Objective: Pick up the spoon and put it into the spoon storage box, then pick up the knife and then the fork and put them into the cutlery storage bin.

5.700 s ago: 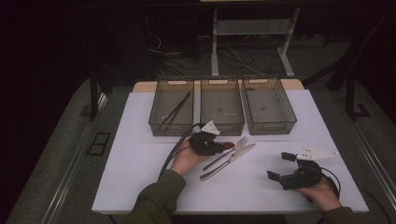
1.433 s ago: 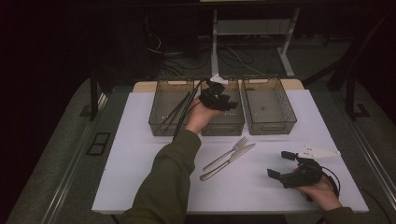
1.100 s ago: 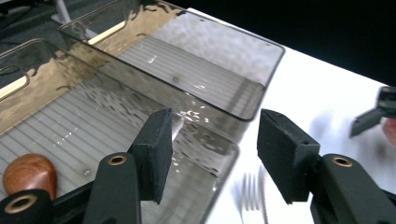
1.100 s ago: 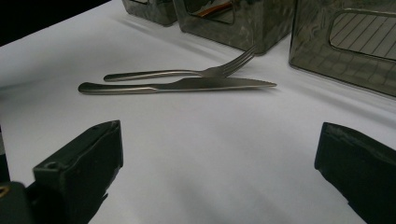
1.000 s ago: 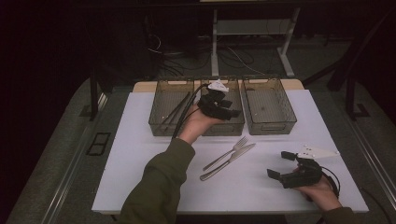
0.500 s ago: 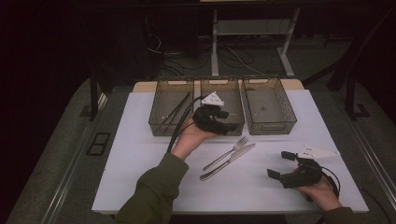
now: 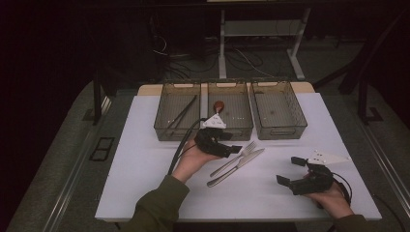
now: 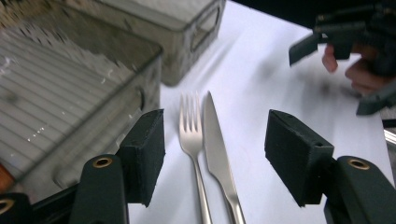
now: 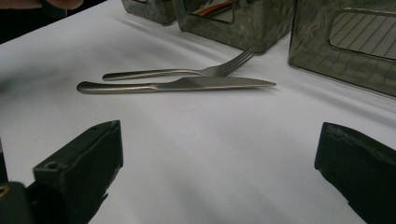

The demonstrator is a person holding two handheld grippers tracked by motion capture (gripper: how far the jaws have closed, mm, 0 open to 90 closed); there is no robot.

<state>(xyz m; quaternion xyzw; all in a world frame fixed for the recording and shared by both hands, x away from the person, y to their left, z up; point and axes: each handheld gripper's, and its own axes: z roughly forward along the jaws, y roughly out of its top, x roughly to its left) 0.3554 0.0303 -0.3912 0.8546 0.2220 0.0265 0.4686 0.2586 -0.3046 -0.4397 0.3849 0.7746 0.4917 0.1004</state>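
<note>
High view
- Fork [image 7: 235, 158] and knife [image 7: 237, 166]: side by side on the white table [image 7: 145, 159], long way running from 7 o'clock handles to 1 o'clock tips.
- Left gripper [image 7: 227, 147]: just beside the fork tines, at 10 o'clock from them; nearer hand.
- Right gripper [image 7: 290, 174]: well apart, at 4 o'clock.
- Spoon [image 7: 219, 104]: in the middle bin [image 7: 246, 129].

Left gripper view
- Jaws: apart, nothing between the pads.
- Fork [image 8: 191, 140] and knife [image 8: 217, 154]: below the gap, pointing to 12 o'clock.

Right gripper view
- Jaws: wide apart, empty.
- Fork [image 9: 177, 72] and knife [image 9: 177, 85]: off at 12 o'clock, lying crosswise, tips at 3 o'clock.
</note>
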